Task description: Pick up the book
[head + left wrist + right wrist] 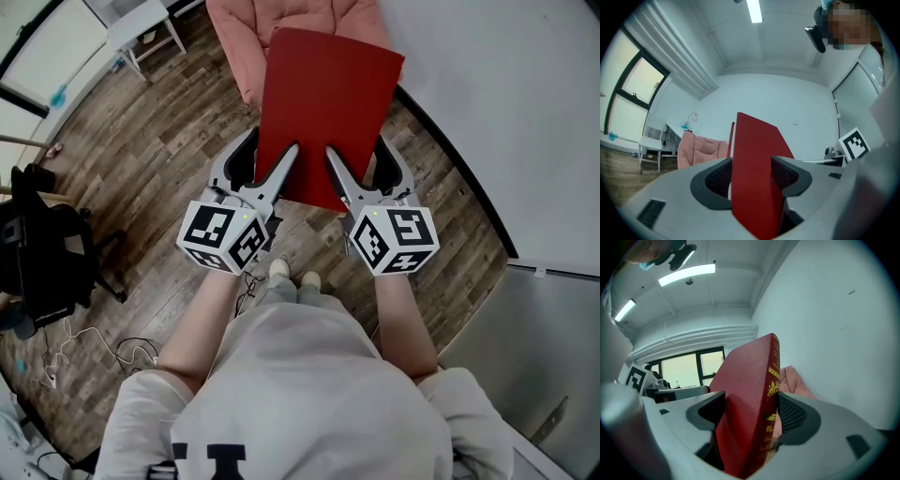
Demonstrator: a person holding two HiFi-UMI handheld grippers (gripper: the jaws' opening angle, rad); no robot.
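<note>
A red hardback book (323, 108) hangs in the air over the wooden floor, held flat between both grippers. My left gripper (267, 155) is shut on its near left edge; in the left gripper view the red cover (754, 173) fills the gap between the dark pads. My right gripper (358, 164) is shut on the near right edge. In the right gripper view the book (750, 418) shows its spine with gold lettering, clamped between the pads. The book's far end reaches over a pink cushioned chair (281, 28).
A white wall (506, 103) runs along the right. A small white stool (145, 28) stands at the far left, and a black chair (47, 253) with cables beside it is at the left. The person's feet (292, 274) show below the grippers.
</note>
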